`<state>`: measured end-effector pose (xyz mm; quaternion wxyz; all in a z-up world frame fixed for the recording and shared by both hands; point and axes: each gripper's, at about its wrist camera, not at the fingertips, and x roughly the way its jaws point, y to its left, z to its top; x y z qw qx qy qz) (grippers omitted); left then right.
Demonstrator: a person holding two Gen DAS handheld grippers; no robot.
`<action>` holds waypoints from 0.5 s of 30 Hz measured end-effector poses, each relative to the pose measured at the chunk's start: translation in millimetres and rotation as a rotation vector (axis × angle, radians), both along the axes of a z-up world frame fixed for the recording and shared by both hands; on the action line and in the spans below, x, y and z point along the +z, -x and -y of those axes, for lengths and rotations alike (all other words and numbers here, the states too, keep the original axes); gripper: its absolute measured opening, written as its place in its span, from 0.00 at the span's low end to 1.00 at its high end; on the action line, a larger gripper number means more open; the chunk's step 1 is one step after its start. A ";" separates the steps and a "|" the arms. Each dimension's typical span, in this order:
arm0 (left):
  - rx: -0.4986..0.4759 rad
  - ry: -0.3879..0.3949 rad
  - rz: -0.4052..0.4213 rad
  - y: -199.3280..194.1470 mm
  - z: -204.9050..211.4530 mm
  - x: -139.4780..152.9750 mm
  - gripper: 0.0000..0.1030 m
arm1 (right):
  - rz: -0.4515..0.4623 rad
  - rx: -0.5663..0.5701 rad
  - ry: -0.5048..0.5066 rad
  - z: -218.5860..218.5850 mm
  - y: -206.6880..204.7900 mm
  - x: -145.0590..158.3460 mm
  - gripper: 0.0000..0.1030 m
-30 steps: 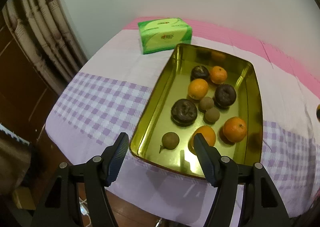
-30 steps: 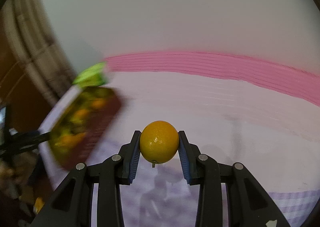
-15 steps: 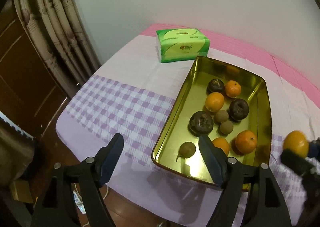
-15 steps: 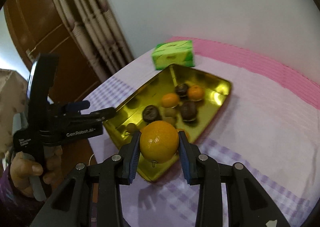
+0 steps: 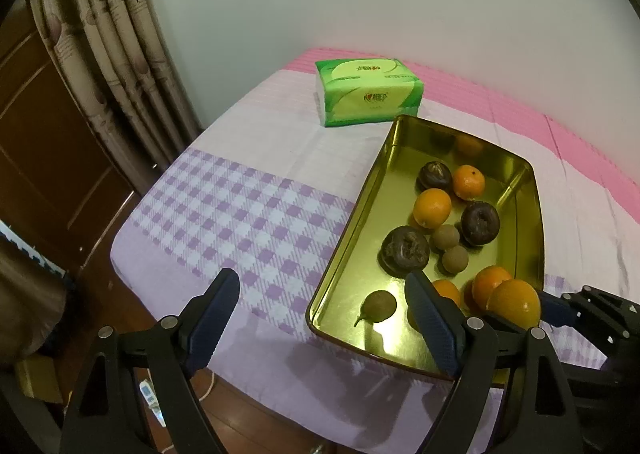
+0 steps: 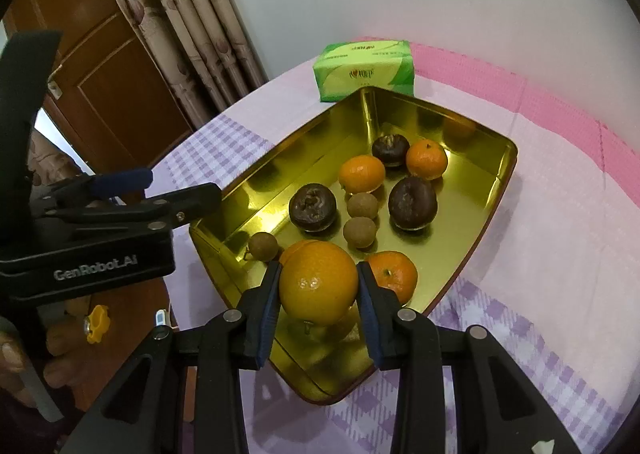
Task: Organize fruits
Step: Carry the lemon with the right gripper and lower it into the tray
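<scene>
A gold metal tray (image 6: 476, 221) (image 5: 352, 230) lies on the table and holds several oranges, dark round fruits and small brown fruits. My right gripper (image 6: 319, 286) is shut on an orange (image 6: 319, 286) and holds it just above the tray's near end. The held orange (image 5: 514, 302) also shows in the left wrist view at the tray's right front. My left gripper (image 5: 322, 314) is open and empty, above the table's front edge by the tray's near left corner; it also shows in the right wrist view (image 6: 132, 189).
A green tissue pack (image 5: 368, 91) (image 6: 364, 69) stands behind the tray's far end. Curtains (image 5: 108, 49) and a wooden door (image 6: 100, 77) are to the left. The table (image 5: 240, 205) has a purple checked and pink cloth.
My right gripper has carried the orange from beside the tray to over its near end. My left gripper has drifted left, away from the tray, and stayed open.
</scene>
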<state>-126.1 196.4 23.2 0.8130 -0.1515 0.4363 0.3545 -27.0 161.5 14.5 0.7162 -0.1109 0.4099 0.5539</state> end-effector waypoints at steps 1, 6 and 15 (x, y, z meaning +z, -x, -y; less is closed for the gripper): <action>0.000 -0.003 -0.003 -0.5 0.4 -0.2 0.82 | 0.000 -0.001 0.003 -0.3 -0.3 -1.0 0.33; 0.002 -0.007 -0.007 -1.2 0.9 -0.4 0.83 | -0.004 -0.005 0.014 -2.9 -2.4 -4.7 0.33; 0.008 -0.013 -0.008 -0.7 0.6 -0.5 0.83 | -0.012 -0.011 0.025 -4.9 -4.8 -8.3 0.33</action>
